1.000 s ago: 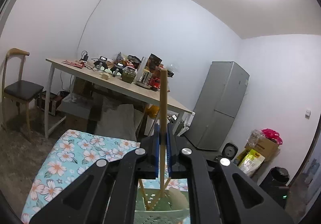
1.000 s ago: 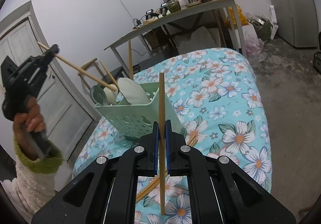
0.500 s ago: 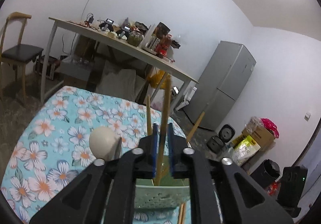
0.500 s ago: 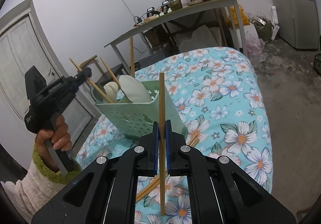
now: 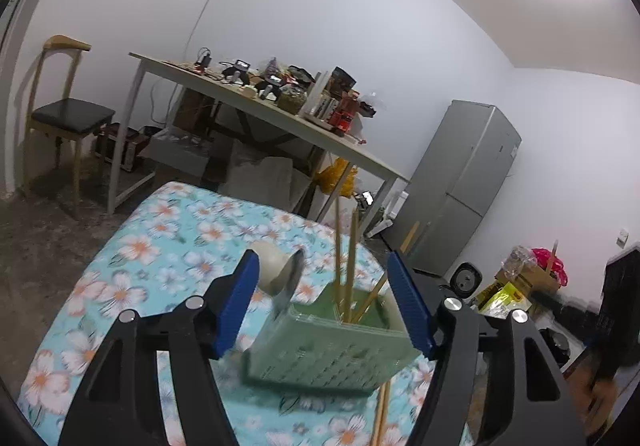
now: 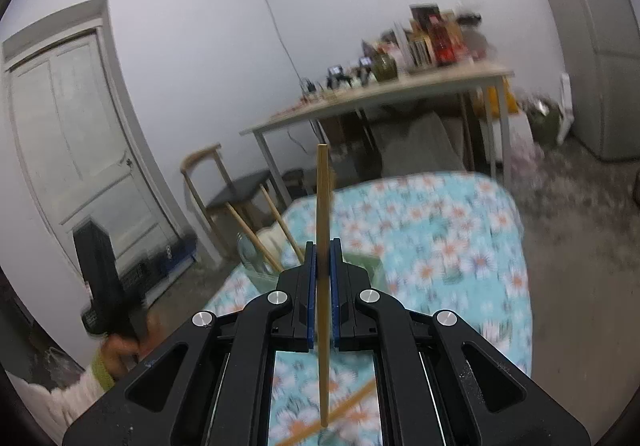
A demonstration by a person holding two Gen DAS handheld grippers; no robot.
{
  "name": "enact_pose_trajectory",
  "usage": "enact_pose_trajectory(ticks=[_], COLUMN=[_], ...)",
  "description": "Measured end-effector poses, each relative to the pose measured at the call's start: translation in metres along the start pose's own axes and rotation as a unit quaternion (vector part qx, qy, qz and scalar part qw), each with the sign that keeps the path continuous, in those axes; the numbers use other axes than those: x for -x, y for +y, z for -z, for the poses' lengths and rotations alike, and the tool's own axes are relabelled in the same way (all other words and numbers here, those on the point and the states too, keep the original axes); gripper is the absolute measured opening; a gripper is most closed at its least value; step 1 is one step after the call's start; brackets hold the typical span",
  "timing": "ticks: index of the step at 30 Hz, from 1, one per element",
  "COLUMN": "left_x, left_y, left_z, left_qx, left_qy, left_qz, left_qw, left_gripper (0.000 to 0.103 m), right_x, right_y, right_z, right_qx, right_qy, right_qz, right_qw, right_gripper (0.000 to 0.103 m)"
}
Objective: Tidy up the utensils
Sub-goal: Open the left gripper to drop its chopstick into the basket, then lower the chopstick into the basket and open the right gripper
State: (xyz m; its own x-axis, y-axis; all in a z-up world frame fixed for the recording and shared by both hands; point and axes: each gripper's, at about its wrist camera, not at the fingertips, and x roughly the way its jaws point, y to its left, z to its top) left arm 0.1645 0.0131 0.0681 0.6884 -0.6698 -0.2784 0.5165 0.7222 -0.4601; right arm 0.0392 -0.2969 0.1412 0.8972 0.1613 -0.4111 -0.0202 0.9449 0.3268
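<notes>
A pale green perforated basket (image 5: 324, 354) stands on the floral cloth (image 5: 168, 258). Wooden chopsticks (image 5: 349, 266) stand upright in it beside a white spoon (image 5: 272, 266). My left gripper (image 5: 322, 302) is open and empty, its blue pads on either side of the basket's top. My right gripper (image 6: 322, 278) is shut on a wooden chopstick (image 6: 322, 270), held upright above the cloth near the basket (image 6: 360, 266), which the fingers mostly hide. More chopsticks (image 5: 382, 410) lie on the cloth by the basket.
A cluttered wooden table (image 5: 280, 122) stands behind the cloth-covered surface, with a chair (image 5: 68, 114) at left and a grey fridge (image 5: 460, 198) at right. A white door (image 6: 76, 150) shows in the right wrist view. Bags (image 5: 532, 274) lie on the floor.
My left gripper has opened and let its chopstick go into the basket, then drawn back. My right gripper has swung up and left with its chopstick; its view is blurred.
</notes>
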Motion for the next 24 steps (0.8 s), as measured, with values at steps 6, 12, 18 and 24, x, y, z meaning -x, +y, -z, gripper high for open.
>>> enact_pose_trajectory(ticks=[6,12,18,24], left_x=[0.017,0.023,0.021,0.02], left_y=[0.02,0.039,0.046,0.043], left_z=[0.035,0.069,0.086,0.09], left_qx=[-0.006,0.001,0.004,-0.017], left_qy=[0.031,0.072,0.092,0.089], left_qz=[-0.031,-0.044,-0.053,-0.054], left_qw=[0.999,0.9964,0.9944,0.9944], left_gripper=[0.068,0.071,0.075,0.081], right_x=[-0.005,-0.023,-0.056,-0.092], right_y=[0.024,0.039,0.041,0.045], right_z=[-0.041,-0.075,-0.086,-0.063], right_qx=[0.03,0.051,0.06,0.095], right_qy=[-0.049,-0.084,-0.091,-0.069], right_qz=[-0.027,-0.04,-0.028,-0.005], right_qw=[0.998,0.994,0.994,0.993], right_gripper=[0.004,0.004,0.004,0.004])
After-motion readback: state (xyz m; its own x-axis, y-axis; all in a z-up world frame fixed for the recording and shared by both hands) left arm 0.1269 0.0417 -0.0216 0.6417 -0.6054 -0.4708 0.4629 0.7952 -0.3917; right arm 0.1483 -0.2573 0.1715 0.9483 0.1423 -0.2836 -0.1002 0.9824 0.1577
